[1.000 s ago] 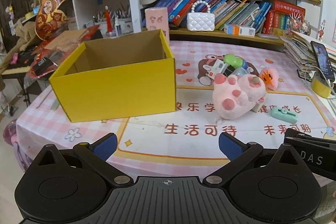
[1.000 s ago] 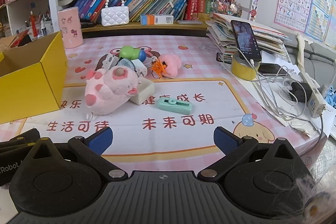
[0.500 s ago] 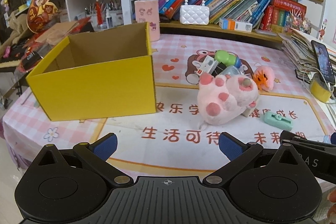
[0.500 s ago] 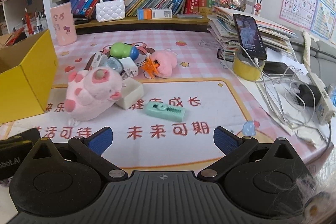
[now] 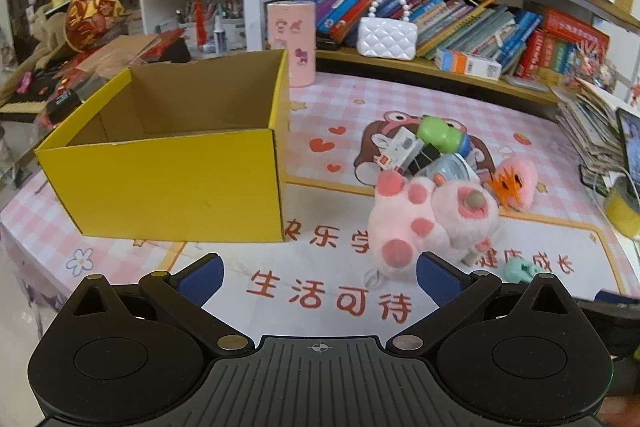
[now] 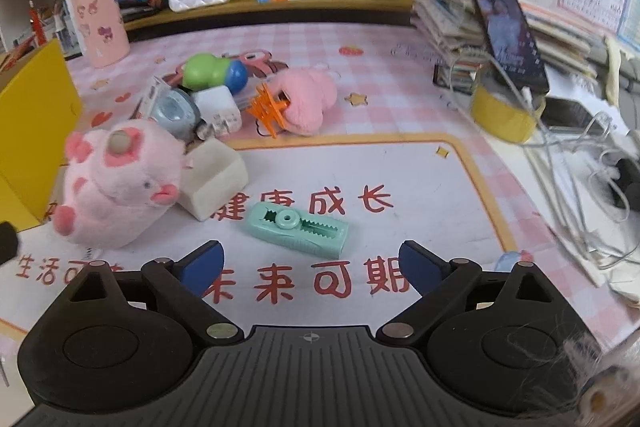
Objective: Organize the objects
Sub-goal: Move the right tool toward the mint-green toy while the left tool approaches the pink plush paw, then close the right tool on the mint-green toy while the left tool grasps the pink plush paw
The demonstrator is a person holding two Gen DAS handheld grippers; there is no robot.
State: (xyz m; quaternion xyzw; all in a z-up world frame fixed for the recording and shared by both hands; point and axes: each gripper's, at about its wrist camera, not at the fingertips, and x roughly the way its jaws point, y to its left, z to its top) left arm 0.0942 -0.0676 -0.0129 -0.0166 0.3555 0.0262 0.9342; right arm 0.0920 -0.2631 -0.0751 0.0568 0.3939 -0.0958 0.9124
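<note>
- Leftmost, near the table's left edge: yellow cardboard box (image 5: 168, 183), open on top, upright, nothing visible inside.
- Just behind the box's far right corner: pink cylinder container (image 5: 292, 43), upright, toward the table's rear edge.
- Low in the left wrist view: left gripper (image 5: 320, 273), spread wide, nothing between the blue pads, hovering over the tablecloth's (image 5: 328, 299) front edge, between box and pink plush toy (image 5: 424, 223).
- Mid-table, right of the box: plush toy lying on its side, leaning against a cream block (image 6: 212, 179).
- Behind the plush, bunched together: grey-blue round item (image 6: 174, 113), white charger (image 6: 218, 107), green-and-blue toy (image 6: 212, 71).
- Further right: orange hair claw (image 6: 268, 111) touching a pink fluffy piece (image 6: 308, 99).
- Nearer the front edge: mint-green stapler-like tool (image 6: 300, 225), flat, apart from the pile.
- Directly before that tool: right gripper (image 6: 310, 267), spread wide, gripping nothing.
- Near the table's right edge: yellow tape roll (image 6: 504, 115) propping a phone (image 6: 508, 39), cables (image 6: 580, 163) alongside.
</note>
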